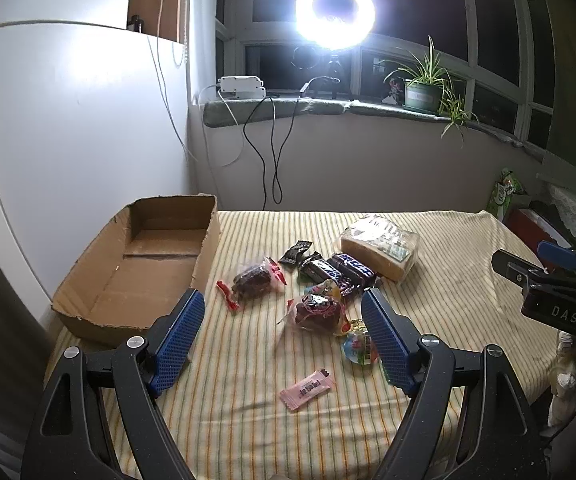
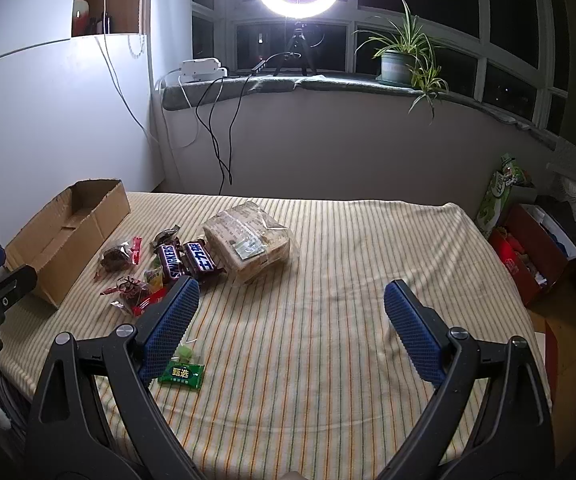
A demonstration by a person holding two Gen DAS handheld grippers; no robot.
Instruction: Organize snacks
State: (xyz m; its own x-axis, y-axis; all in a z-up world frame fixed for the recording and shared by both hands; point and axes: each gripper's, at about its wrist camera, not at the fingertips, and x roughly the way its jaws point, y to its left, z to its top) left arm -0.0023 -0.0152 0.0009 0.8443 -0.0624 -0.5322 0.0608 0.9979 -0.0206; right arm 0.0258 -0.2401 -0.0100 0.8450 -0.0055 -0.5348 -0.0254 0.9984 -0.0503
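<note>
Both the left gripper and right gripper hang wide open and empty above light, crinkly, slippery wrapped candies, probably best pinched across their middles.

"SNICKERS" on dark bar; "DAS" on black gripper body.
</note>
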